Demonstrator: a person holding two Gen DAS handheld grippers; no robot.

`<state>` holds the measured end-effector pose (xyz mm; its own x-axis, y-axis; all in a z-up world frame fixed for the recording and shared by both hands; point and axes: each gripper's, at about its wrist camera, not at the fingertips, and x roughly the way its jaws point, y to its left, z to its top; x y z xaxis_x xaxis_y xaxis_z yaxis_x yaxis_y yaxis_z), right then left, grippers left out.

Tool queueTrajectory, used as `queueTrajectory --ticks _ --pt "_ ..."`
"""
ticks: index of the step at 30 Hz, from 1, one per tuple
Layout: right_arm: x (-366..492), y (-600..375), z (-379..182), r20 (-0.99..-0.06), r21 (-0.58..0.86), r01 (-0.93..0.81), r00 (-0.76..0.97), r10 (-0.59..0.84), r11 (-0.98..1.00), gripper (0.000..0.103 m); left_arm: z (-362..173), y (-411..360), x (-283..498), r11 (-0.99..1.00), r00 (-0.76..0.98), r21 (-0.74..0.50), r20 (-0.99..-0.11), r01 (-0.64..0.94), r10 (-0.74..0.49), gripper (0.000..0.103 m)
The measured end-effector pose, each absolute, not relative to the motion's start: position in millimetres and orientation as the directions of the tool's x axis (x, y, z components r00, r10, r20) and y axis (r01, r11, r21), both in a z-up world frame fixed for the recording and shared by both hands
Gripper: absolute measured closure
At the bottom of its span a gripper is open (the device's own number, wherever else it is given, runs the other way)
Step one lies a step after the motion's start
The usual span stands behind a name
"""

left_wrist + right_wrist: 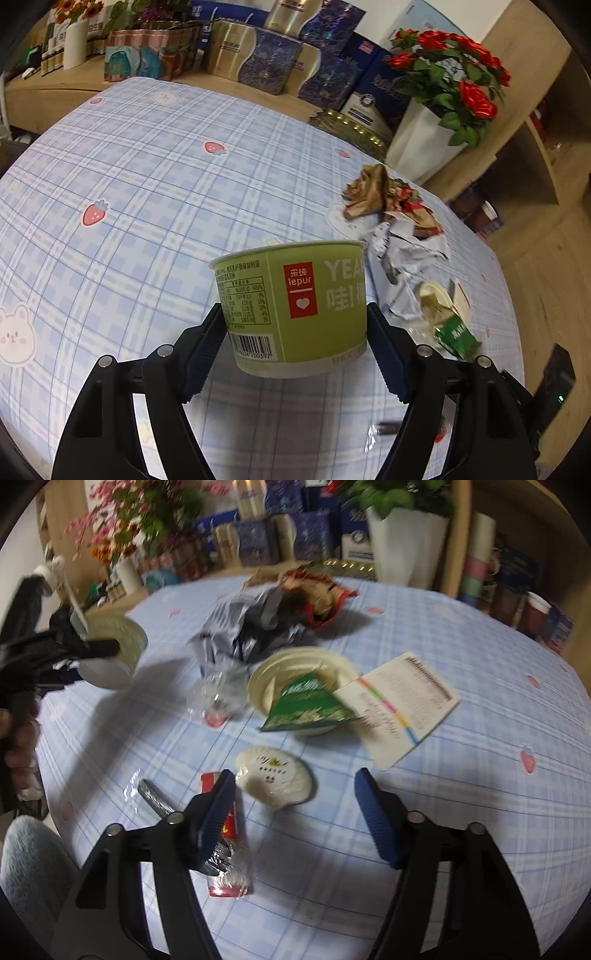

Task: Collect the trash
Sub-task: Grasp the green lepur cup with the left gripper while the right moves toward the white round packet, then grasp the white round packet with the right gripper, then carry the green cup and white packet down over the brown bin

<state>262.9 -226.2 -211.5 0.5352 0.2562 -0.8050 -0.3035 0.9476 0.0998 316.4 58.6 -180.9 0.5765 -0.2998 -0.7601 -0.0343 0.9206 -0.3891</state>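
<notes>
Trash litters the blue checked tablecloth. Left gripper, angled downward, clamps a green yogurt cup between both pads, lifted off the cloth. Right gripper tilts down, jaws parted and holding nothing, a round white lid between them; beyond lies a paper bowl with a green wrapper.

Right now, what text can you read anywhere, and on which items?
"lepur", with a heart: red label on the green cup.
"YEA": large white letters beside it, cut off.
"200397": end of its barcode number.
Cup's nutrition table, white card, round lid, background boxes: too small or blurred.
</notes>
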Motion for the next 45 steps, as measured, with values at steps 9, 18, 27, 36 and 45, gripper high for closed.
queueTrajectory --ticks 9,18,27,36,45 --pt "275.0 -215.5 -223.5 -0.826 0.105 -0.333 0.496 0.268 0.937 0.046 -167.1 48.0 279.8 0.906 0.602 -0.421 -0.711 0.047 -0.362 0.03" --pt "263.9 -206.5 -224.1 -0.82 0.044 -0.369 0.517 0.244 0.928 0.059 -161.2 36.4 251.4 0.908 0.622 -0.41 -0.689 0.088 -0.372 0.03" --pt "253.7 -209.1 -216.7 -0.797 0.041 -0.369 0.549 0.253 0.928 0.063 -155.0 29.2 228.0 0.911 0.63 -0.391 -0.676 0.132 -0.382 0.03" --pt "227.2 -224.0 -194.5 -0.754 0.097 -0.322 0.594 0.281 0.942 0.063 -149.6 20.6 200.3 0.915 0.627 -0.365 -0.676 0.173 -0.388 0.03" --pt "181.9 -230.0 -169.8 -0.703 0.167 -0.288 0.635 0.319 0.943 0.063 -148.1 9.2 162.6 0.907 0.606 -0.356 -0.678 0.226 -0.417 0.03"
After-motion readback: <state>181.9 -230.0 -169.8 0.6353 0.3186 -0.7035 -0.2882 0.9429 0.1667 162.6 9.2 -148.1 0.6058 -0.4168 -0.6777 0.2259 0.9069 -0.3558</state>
